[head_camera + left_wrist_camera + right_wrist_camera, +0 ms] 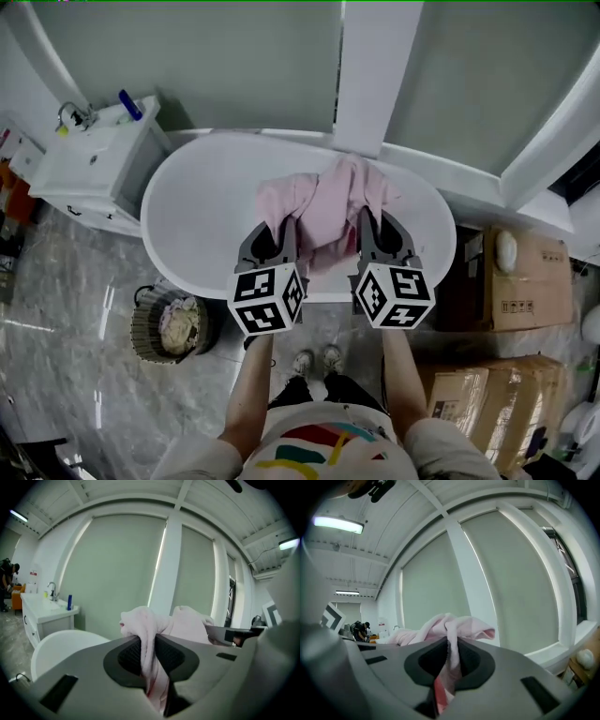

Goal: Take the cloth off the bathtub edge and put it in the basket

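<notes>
Cloth (pixel 323 211) (pink) hangs clamped in left gripper (pixel 149 643) and right gripper (pixel 451 645).

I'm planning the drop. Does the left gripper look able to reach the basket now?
Likely yes: the basket sits on open floor lower-left of the left gripper, nothing between; but the right gripper also clamps the pink cloth and must follow.

The right gripper (pixel 451 645) has its jaws closed on a pink cloth (pixel 457 625), which bunches above them and trails off to the left. Behind it are pale window blinds (pixel 433 592) split by a white pillar (pixel 476 581), with a ceiling light (pixel 338 524) lit overhead. Far left, small and dim, what seems to be a person (pixel 360 631) bends over.
</notes>
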`<state>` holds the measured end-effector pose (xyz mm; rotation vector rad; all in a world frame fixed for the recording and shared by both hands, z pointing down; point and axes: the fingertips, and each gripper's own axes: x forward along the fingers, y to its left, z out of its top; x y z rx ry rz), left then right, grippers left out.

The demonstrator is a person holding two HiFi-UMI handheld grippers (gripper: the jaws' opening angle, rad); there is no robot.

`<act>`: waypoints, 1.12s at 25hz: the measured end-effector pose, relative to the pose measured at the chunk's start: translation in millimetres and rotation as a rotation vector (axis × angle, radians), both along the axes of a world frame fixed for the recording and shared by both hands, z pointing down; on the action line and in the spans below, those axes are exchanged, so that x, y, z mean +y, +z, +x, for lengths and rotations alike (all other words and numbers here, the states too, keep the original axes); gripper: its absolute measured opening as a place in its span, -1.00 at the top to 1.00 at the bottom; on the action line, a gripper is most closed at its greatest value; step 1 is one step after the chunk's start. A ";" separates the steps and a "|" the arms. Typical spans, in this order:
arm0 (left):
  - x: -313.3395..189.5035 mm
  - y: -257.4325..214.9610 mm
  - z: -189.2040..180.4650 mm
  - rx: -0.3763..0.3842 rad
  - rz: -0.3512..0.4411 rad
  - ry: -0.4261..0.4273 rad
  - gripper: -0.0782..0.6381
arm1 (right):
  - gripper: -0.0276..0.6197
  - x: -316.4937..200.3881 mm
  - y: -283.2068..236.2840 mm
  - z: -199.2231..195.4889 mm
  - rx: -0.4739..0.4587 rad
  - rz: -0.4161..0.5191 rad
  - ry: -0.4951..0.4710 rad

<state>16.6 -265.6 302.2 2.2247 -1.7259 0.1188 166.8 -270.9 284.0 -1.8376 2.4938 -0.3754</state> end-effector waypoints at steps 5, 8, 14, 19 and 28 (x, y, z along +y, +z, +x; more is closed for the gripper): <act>-6.0 -100.6 -5.9 -0.024 0.171 -0.024 0.55 | 0.77 0.4 -82.5 -4.8 -0.036 0.127 -0.029; -0.2 -143.4 -10.1 -0.031 0.261 -0.049 0.55 | 0.77 2.6 -120.3 -11.4 -0.032 0.199 -0.063; 6.9 -167.3 -21.6 -0.051 0.311 -0.094 0.55 | 0.77 2.4 -149.7 -23.0 -0.039 0.254 -0.109; 9.3 -166.7 -36.6 -0.072 0.316 -0.156 0.55 | 0.77 -0.5 -151.8 -40.3 -0.036 0.252 -0.172; 27.9 -184.1 -85.7 -0.167 0.370 -0.362 0.55 | 0.77 -7.9 -164.2 -102.1 -0.012 0.301 -0.403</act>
